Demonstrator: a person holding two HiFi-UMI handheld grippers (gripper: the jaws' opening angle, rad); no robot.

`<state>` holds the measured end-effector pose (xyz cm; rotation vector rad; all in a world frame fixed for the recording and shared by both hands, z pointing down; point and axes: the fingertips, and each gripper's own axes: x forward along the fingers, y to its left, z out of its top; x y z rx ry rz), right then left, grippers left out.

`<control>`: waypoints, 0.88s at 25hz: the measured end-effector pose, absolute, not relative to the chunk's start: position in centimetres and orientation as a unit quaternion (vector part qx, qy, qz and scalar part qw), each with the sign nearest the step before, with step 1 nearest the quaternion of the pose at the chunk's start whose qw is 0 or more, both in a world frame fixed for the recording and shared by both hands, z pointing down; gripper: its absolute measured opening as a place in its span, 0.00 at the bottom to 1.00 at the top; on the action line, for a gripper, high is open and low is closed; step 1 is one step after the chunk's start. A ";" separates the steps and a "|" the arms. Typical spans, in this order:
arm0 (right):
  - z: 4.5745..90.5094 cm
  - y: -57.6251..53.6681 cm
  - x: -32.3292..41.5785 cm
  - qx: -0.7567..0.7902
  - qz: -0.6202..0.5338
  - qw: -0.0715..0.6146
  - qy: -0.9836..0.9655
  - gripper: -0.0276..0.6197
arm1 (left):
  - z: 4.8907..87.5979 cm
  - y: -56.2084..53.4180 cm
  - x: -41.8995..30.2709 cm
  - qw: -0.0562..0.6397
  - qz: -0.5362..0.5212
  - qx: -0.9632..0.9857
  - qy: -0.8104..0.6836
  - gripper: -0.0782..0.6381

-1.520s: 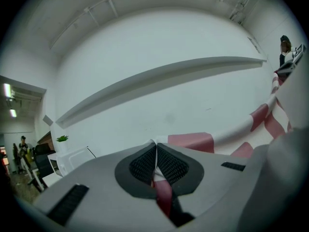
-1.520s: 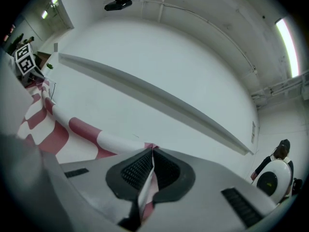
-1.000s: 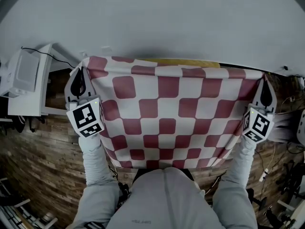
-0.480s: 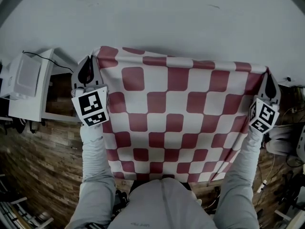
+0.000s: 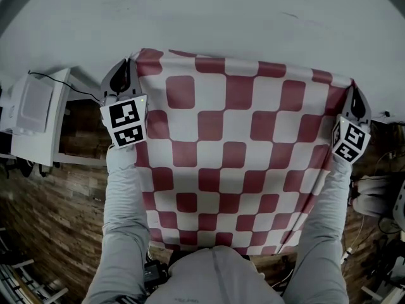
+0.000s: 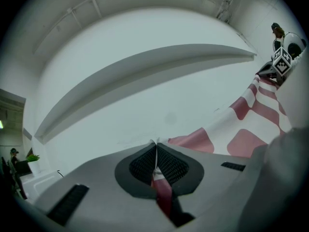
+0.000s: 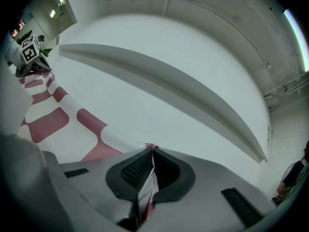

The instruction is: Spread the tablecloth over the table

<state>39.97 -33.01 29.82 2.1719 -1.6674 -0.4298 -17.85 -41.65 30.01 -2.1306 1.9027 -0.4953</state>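
A red-and-white checked tablecloth (image 5: 240,151) hangs stretched between my two grippers over the white table (image 5: 209,18). My left gripper (image 5: 131,61) is shut on the cloth's far left corner, and the left gripper view shows the fabric pinched between the black pads (image 6: 166,166). At the far right corner my right gripper (image 5: 352,87) is shut on the cloth too, its pads (image 7: 135,170) clamping a fold. The cloth's near edge droops down toward my body. Its far edge lies over the table's near part.
A white cabinet with a box (image 5: 35,109) stands to the left, beside the table. Wooden floor (image 5: 50,220) shows on both sides, with cables and equipment (image 5: 380,201) at the right. The white table stretches far ahead.
Both grippers have carried the cloth's far edge forward over the table. More of the cloth now lies over the white top, and the yellowish strip at the table's edge is covered.
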 end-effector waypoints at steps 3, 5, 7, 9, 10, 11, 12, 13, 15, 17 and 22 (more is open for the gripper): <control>32.0 -34.1 40.1 0.768 -0.142 0.194 -0.593 0.08 | 32.6 -43.3 -17.6 0.114 -0.187 -0.729 0.649 0.14; 34.1 -34.6 39.9 0.763 -0.133 0.208 -0.597 0.08 | 34.8 -44.0 -17.5 0.111 -0.203 -0.728 0.646 0.14; 36.3 -34.9 39.8 0.756 -0.122 0.224 -0.602 0.08 | 37.2 -44.5 -17.4 0.106 -0.222 -0.728 0.640 0.14; 38.8 -35.1 39.7 0.751 -0.103 0.240 -0.607 0.08 | 39.6 -44.9 -17.3 0.096 -0.242 -0.729 0.633 0.14; 40.2 -35.1 39.7 0.748 -0.090 0.247 -0.609 0.08 | 40.8 -45.1 -17.2 0.092 -0.251 -0.730 0.629 0.14; 41.5 -35.1 39.6 0.746 -0.076 0.255 -0.611 0.08 | 41.9 -45.2 -17.1 0.086 -0.260 -0.732 0.624 0.14; 42.8 -35.1 39.5 0.742 -0.062 0.262 -0.614 0.08 | 43.1 -45.3 -17.0 0.080 -0.269 -0.734 0.619 0.14; 44.2 -35.1 39.3 0.737 -0.049 0.271 -0.617 0.08 | 44.3 -45.4 -16.9 0.072 -0.279 -0.736 0.613 0.14; 46.4 -35.1 39.0 0.727 -0.027 0.286 -0.623 0.08 | 46.7 -45.4 -16.8 0.056 -0.302 -0.739 0.599 0.14; 48.3 -35.2 38.8 0.717 -0.010 0.302 -0.628 0.08 | 48.9 -45.4 -16.6 0.039 -0.324 -0.742 0.586 0.14; 52.8 -34.9 37.7 0.682 0.071 0.331 -0.648 0.08 | 52.4 -45.1 -16.2 -0.001 -0.339 -0.752 0.565 0.15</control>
